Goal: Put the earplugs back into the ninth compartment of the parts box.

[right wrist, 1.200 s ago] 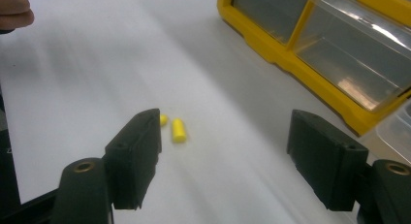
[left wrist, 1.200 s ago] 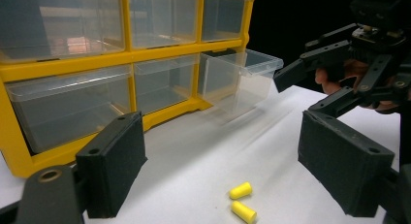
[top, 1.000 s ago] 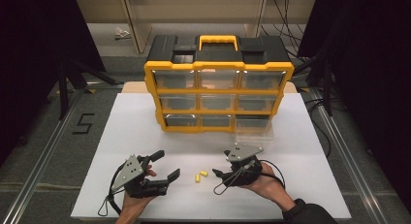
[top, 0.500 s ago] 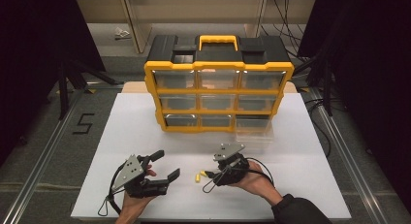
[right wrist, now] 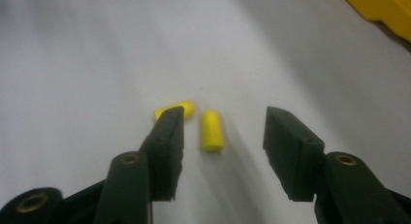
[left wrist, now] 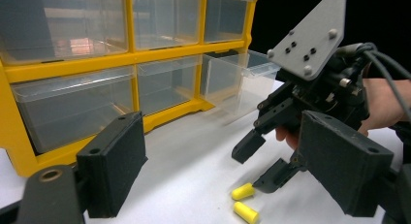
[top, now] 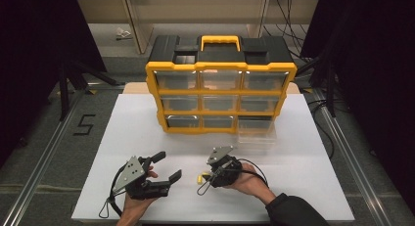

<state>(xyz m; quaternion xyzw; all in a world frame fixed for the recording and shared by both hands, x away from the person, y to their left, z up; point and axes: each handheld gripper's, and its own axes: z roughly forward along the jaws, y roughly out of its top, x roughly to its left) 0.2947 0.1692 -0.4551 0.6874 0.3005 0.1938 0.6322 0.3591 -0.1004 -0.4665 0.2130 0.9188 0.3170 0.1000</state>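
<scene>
While the left gripper (top: 164,168) rests on the white table (top: 98,152) with its jaws spread wide and nothing between them, the right gripper (top: 204,181) is lowered over two yellow foam earplugs (right wrist: 212,131) near the table's front edge. Its jaws have just been closing and now stand about half apart. Seen in the right gripper view, one earplug lies in the gap between the jaws, nearer the left-hand jaw, with clear table showing on either side of it; the pads do not press on it. The second earplug (right wrist: 186,107) lies just beside the first, partly hidden behind the tip of that same jaw; whether the jaw touches it cannot be told. In the left gripper view, the lower jaw tip of the right gripper sits on or just above the table, right next to one earplug (left wrist: 242,191), with the other earplug (left wrist: 245,212) close by. Behind both grippers stands a yellow and black drawer organiser (top: 220,96) with clear drawers; one clear drawer (top: 257,135) at its lower right corner is pulled out onto the table, well apart from the earplugs.
</scene>
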